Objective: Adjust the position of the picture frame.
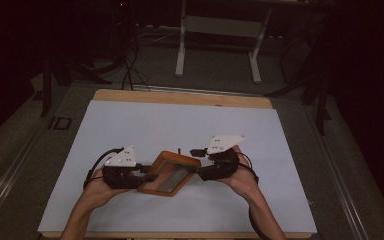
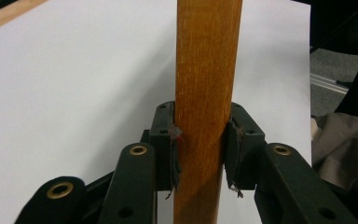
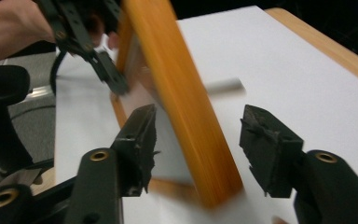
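Left gripper (image 2: 199, 149) jaws on wooden frame (image 2: 207, 93) (seemingly unlabelled)

No text, label, brand, number or sign can be read anywhere in these views.
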`<state>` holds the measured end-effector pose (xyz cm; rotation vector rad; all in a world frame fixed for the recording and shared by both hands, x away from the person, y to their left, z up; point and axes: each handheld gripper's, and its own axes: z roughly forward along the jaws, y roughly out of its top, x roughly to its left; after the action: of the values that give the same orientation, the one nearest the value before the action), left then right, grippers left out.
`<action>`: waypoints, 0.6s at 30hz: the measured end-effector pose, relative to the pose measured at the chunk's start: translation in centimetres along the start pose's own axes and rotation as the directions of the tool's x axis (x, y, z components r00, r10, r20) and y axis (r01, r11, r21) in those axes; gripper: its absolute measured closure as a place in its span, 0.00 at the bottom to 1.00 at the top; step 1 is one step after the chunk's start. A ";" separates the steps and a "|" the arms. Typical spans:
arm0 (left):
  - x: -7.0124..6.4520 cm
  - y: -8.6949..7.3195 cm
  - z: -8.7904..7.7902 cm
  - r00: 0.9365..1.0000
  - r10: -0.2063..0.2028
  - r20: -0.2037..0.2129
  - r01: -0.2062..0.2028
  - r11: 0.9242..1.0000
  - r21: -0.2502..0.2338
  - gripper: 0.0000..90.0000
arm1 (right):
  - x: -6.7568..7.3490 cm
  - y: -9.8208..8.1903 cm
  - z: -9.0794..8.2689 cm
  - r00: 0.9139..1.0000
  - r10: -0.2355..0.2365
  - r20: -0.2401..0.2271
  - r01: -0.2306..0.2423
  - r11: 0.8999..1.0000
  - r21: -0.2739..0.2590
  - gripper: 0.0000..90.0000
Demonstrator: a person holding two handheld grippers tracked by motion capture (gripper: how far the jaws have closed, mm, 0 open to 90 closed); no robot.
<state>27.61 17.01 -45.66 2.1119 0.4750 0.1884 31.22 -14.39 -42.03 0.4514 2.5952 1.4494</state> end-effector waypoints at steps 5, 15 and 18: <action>0.2 -1.3 -0.6 0.999 -0.034 -0.008 0.034 0.999 -0.008 0.77 | -0.3 -3.2 1.6 0.990 0.133 -0.049 -0.133 0.991 0.002 0.42; 0.3 -2.6 -1.0 0.997 -0.070 -0.025 0.070 0.997 -0.021 0.76 | 0.5 -4.4 5.1 0.974 0.177 -0.140 -0.180 0.984 -0.010 0.57; 0.6 -3.3 -1.1 0.995 -0.096 -0.021 0.096 0.995 -0.028 0.76 | 0.7 -4.2 5.7 0.977 0.164 -0.137 -0.169 0.985 -0.023 0.65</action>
<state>26.91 19.70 -47.81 2.0578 0.5830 0.1619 31.18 -11.64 -48.56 0.5994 2.6880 1.6285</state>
